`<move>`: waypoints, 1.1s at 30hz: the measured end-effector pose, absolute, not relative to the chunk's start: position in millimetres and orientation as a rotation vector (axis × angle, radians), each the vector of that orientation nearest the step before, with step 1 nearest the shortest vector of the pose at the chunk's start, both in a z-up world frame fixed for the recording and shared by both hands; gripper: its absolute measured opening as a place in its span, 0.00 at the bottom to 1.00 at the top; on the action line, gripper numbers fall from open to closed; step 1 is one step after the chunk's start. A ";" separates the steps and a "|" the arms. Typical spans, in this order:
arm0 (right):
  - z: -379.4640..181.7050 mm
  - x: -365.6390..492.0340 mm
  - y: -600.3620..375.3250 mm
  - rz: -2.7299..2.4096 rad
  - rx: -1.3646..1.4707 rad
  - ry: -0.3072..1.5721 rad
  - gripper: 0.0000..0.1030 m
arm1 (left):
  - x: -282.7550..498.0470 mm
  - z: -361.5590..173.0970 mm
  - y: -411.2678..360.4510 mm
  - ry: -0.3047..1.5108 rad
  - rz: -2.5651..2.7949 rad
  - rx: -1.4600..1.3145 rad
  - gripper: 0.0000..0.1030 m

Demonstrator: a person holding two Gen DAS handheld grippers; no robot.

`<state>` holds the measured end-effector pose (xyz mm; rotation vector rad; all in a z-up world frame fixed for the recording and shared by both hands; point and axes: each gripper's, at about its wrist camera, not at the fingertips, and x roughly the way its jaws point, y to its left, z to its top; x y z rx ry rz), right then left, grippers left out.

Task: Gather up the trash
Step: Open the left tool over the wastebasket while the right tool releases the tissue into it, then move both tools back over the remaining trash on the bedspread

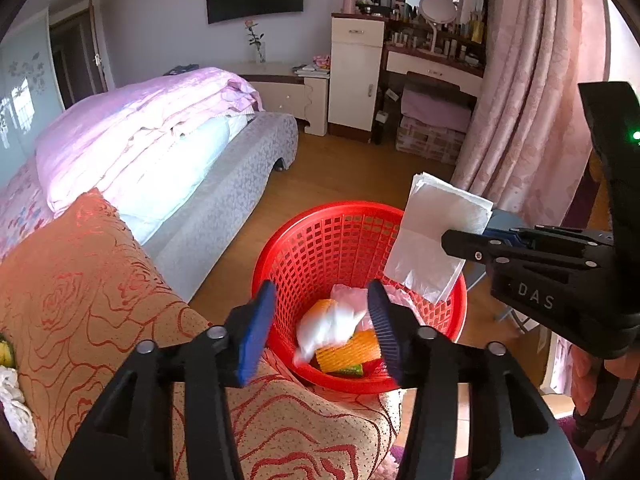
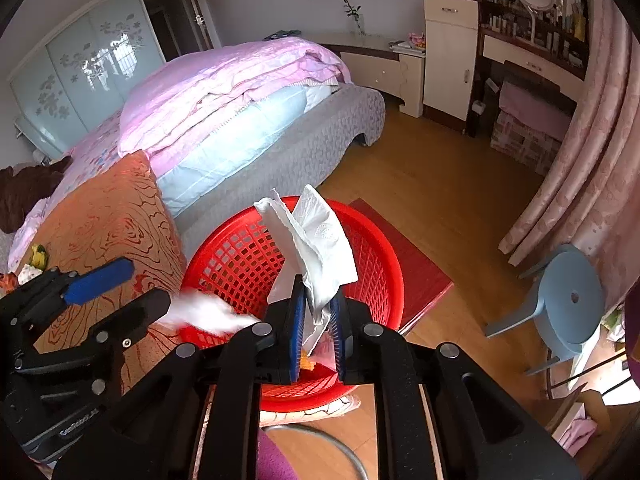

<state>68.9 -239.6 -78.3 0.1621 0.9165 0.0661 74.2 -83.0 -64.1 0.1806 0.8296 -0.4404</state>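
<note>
so the wood floor [image 2: 440,184] has the red mesh basket [image 1: 320,248] on it, a flat red mat [image 2: 404,260] just right of the basket, a blue stool [image 2: 568,300] further right, the bed [image 2: 280,152] behind.

Both wrist views look down, close, sharing the red basket [image 1: 320,248] — bed [image 2: 240,100] behind.

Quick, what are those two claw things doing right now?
Left gripper: open, holding nothing; a blurred white wad is over the red basket.
Right gripper: closed on a white tissue.
</note>
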 end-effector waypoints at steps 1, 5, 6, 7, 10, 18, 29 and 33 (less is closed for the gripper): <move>-78.5 69.0 -240.2 0.065 0.167 0.918 0.15 | 73.9 -63.7 -82.1 0.829 -0.439 0.178 0.50; -78.8 69.0 -241.9 0.056 0.172 0.919 0.22 | 74.3 -61.4 -78.0 0.830 -0.427 0.161 0.52; -78.4 68.7 -241.4 0.054 0.171 0.919 0.24 | 75.8 -60.6 -77.0 0.830 -0.425 0.157 0.52; -78.4 68.5 -241.2 0.053 0.171 0.920 0.26 | 76.0 -59.6 -75.6 0.829 -0.421 0.151 0.53; -78.0 68.2 -240.9 0.046 0.173 0.917 0.34 | 74.8 -56.8 -70.3 0.821 -0.409 0.137 0.53; -76.4 66.2 -241.5 0.041 0.172 0.901 0.38 | 70.5 -48.3 -51.8 0.795 -0.357 0.092 0.55; -65.0 58.9 -233.6 0.086 0.162 0.834 0.44 | 55.0 -33.2 -26.4 0.741 -0.274 0.058 0.59; -59.2 54.7 -228.7 0.116 0.149 0.800 0.49 | 51.6 -29.1 -14.8 0.732 -0.238 0.039 0.59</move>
